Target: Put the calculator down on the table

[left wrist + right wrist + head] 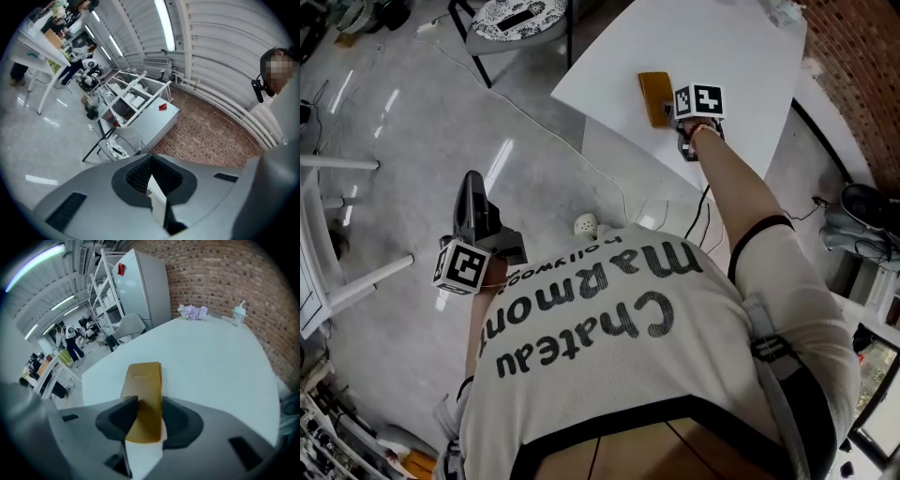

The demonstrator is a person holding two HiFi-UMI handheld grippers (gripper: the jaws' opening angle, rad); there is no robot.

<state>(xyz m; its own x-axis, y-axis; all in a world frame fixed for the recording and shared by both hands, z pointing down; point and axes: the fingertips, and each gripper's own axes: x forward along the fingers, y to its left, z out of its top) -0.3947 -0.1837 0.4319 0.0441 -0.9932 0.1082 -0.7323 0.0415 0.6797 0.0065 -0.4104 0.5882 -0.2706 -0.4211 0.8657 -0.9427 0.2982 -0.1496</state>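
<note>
On table (741,56), calculator (143,394) inside parted right tool (146,414), left tool (150,177) closed, shirt (675,375) "Chateau Marmont"

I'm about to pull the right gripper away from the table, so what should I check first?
1. Calculator lies flat on the white table: ok.
2. Calculator away from the table's edge: ok.
3. Right gripper pads off the calculator: cannot tell; the jaws flank it closely.
4. Left gripper shut, empty, away from the table: ok.
5. Flowers and bottle far from the calculator: ok.
</note>
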